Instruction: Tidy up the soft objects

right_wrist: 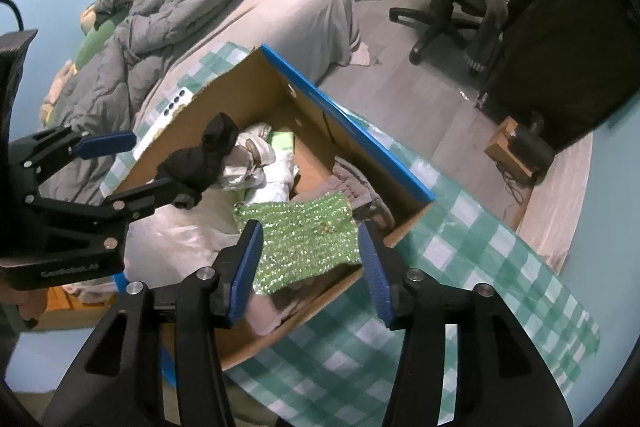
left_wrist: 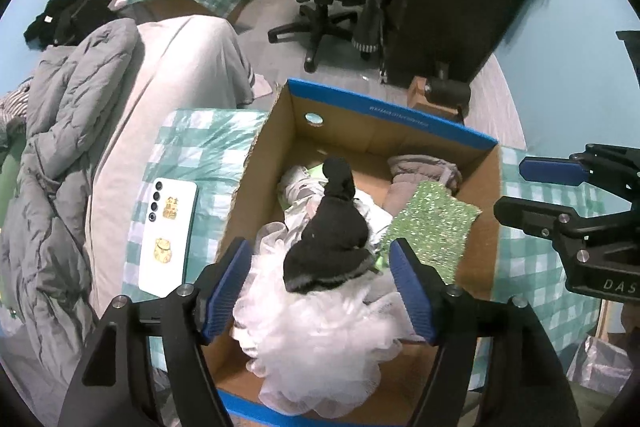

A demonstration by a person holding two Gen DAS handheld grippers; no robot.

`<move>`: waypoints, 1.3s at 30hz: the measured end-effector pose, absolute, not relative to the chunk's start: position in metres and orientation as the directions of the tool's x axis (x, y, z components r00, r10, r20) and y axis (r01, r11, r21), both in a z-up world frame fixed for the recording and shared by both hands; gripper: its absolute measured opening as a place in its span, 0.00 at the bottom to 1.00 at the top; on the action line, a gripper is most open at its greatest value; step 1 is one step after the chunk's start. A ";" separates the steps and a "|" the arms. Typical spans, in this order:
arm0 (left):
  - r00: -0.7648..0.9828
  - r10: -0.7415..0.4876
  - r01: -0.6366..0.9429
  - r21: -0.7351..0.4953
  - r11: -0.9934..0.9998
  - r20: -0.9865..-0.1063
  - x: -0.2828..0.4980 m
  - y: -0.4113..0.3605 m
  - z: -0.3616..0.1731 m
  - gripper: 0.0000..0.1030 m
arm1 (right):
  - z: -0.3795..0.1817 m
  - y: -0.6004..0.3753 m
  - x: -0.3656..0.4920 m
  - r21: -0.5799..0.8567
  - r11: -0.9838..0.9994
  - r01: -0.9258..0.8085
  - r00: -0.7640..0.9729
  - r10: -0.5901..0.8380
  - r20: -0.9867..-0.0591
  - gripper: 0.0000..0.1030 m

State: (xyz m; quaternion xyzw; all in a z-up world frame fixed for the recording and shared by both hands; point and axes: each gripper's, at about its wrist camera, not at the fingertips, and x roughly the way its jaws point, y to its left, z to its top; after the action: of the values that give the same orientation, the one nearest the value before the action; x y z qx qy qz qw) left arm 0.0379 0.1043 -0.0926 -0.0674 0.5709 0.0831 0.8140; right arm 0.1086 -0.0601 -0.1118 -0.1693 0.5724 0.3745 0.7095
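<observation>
the cardboard box [left_wrist: 400, 131] at frame centre holds, left to right, a white mesh pouf [left_wrist: 316, 339], a black sock [left_wrist: 328, 243] and a green sequin cloth [left_wrist: 432, 223]. left gripper [left_wrist: 324, 287] released, sock lying between its fingers untouched. right gripper [right_wrist: 310, 267] released, cloth between its fingers.

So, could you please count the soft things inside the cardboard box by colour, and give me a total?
Black: 1, the sock
White: 2, the mesh sponge and the crumpled cloth
Green: 1, the sparkly cloth
Grey: 1, the folded garment
Total: 5 that can be told apart in the box; more may lie hidden underneath.
</observation>
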 end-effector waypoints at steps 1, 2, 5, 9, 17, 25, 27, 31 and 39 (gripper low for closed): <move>0.338 0.058 -0.216 -0.017 0.976 -0.940 0.036 0.103 -0.089 0.71 | -0.107 -0.064 0.107 0.186 0.664 -0.724 0.073 0.342 -0.937 0.53; 0.341 0.055 -0.218 -0.022 0.976 -0.939 0.034 0.102 -0.088 0.71 | -0.105 -0.065 0.106 0.184 0.664 -0.724 0.078 0.345 -0.935 0.53; 0.360 0.044 -0.242 -0.047 0.969 -0.932 0.026 0.099 -0.078 0.72 | -0.097 -0.072 0.106 0.179 0.669 -0.721 0.093 0.349 -0.932 0.53; 0.385 0.044 -0.256 -0.061 0.965 -0.922 0.017 0.092 -0.065 0.75 | -0.086 -0.081 0.106 0.169 0.682 -0.712 0.116 0.352 -0.929 0.58; 0.437 0.025 -0.250 -0.095 0.964 -0.899 0.009 0.075 -0.039 0.82 | -0.060 -0.105 0.101 0.168 0.715 -0.679 0.177 0.382 -0.907 0.62; 0.481 0.035 -0.259 -0.103 0.960 -0.876 -0.002 0.058 -0.018 0.85 | -0.031 -0.133 0.096 0.119 0.753 -0.648 0.259 0.364 -0.894 0.65; 0.496 0.018 -0.262 -0.130 0.956 -0.868 -0.006 0.055 -0.012 0.86 | -0.025 -0.139 0.096 0.120 0.763 -0.636 0.270 0.366 -0.891 0.65; 0.504 0.036 -0.251 -0.106 0.962 -0.863 -0.011 0.044 -0.003 0.87 | -0.013 -0.154 0.095 0.113 0.784 -0.610 0.296 0.358 -0.886 0.66; 0.516 0.070 -0.205 -0.044 0.978 -0.854 -0.018 0.017 0.008 0.87 | 0.002 -0.182 0.089 0.107 0.815 -0.570 0.331 0.346 -0.878 0.67</move>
State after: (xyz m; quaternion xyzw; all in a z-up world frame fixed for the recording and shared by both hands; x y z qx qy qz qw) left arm -0.0183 0.0174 0.0077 -0.0695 0.4853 0.0794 0.8679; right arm 0.0894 -0.1819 0.0023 -0.1110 0.5043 0.2835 0.8081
